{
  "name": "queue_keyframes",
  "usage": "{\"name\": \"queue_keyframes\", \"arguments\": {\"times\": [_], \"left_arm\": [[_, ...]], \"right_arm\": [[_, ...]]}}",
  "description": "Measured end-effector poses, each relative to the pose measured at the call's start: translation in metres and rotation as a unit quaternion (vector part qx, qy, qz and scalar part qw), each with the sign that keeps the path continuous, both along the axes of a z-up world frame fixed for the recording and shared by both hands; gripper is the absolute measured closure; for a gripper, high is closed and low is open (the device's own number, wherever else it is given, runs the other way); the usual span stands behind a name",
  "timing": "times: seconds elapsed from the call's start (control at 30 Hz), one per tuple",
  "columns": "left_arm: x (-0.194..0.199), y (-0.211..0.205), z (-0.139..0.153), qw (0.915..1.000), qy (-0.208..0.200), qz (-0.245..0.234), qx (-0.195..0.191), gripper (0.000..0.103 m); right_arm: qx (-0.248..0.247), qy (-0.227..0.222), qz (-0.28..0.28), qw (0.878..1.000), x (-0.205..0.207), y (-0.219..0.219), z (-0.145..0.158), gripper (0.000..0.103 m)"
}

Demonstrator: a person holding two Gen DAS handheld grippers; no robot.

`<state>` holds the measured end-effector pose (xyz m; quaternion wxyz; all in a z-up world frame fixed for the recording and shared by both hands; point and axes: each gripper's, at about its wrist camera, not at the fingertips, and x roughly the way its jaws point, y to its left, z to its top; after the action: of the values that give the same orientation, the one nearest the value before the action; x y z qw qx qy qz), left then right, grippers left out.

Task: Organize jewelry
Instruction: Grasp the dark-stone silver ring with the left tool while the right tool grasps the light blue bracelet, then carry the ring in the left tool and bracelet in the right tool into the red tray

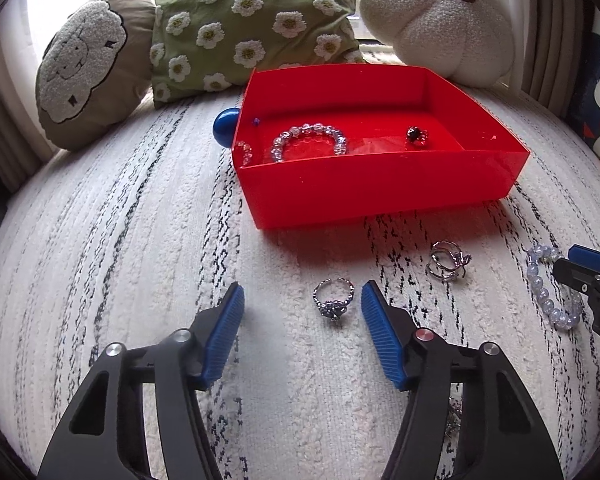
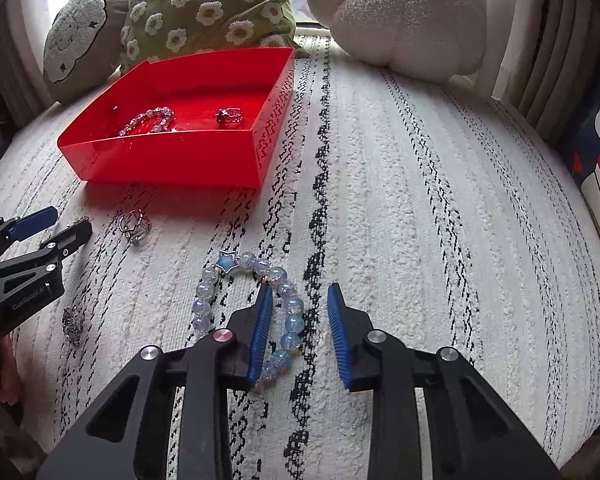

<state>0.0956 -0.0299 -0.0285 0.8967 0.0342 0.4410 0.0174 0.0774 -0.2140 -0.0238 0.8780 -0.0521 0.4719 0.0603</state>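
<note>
My left gripper (image 1: pixel 302 304) has its jaws apart, with the silver ring (image 1: pixel 333 300) lying flat between them, nearer the right-hand one. My right gripper (image 2: pixel 300 312) straddles the blue bead bracelet (image 2: pixel 252 304), jaws apart. The red tray (image 1: pixel 380 188) sits just beyond.

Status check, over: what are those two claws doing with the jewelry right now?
Left gripper open around ring. Right gripper open, one finger inside blue bracelet. Red tray ahead, nothing blocking.

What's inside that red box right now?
The red box holds a clear beaded bracelet, a dark red-tinted ring and a tiny dark bead. The near wall hides part of the floor, so anything lying there is unseen.
</note>
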Motion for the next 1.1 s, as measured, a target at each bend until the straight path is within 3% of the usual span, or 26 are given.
{"name": "queue_keyframes", "arguments": {"times": [0.07, 0.17, 0.33, 1.1], "left_arm": [[0.0, -0.002, 0.0, 1.0, 0.0, -0.009, -0.004, 0.057], [-0.001, -0.006, 0.001, 0.9998, 0.001, -0.018, -0.01, 0.068], [-0.002, -0.008, 0.001, 0.9994, 0.003, -0.03, -0.016, 0.083], [-0.004, -0.006, 0.004, 0.9994, 0.008, -0.028, -0.02, 0.084]], "right_arm": [[-0.002, -0.002, 0.0, 1.0, 0.0, 0.0, 0.0, 0.078], [-0.01, -0.005, -0.003, 1.0, 0.0, 0.001, 0.0, 0.092], [-0.012, -0.006, -0.004, 1.0, 0.001, 0.0, 0.0, 0.092], [0.0, -0.024, -0.003, 1.0, -0.007, 0.0, 0.011, 0.093]]}}
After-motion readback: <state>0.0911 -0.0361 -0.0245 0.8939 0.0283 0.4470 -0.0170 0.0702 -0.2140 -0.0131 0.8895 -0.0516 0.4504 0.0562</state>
